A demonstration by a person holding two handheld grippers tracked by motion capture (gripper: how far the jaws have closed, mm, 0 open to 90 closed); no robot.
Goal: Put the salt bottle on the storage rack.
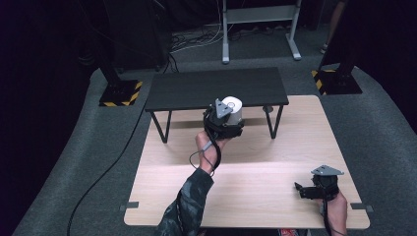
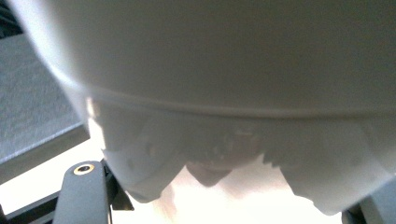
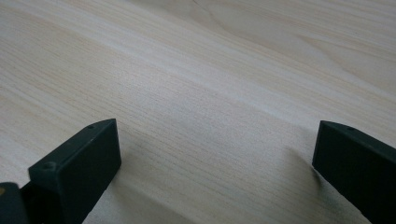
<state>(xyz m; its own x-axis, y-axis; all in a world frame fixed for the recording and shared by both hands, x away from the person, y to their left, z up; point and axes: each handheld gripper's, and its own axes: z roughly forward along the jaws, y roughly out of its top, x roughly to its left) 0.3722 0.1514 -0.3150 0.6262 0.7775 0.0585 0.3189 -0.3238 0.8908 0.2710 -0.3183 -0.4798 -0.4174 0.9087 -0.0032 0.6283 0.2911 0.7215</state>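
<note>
The left tool (image 1: 227,118) grips a white roll (image 1: 232,109) in the high view, held up just in front of the small black table (image 1: 216,87) that stands on the worktop (image 1: 255,167); the right tool (image 1: 307,191) rests near the worktop's right edge. The left gripper view has the roll (image 2: 210,70) clamped close against the lens. The right gripper view shows its jaws wide apart — bare wood between them.

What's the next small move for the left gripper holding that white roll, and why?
Probably carry the white roll a little higher and forward, over the black shelf. The left gripper is shut on it just at the shelf's front edge, clear of the wooden table, while the right gripper rests open.
</note>
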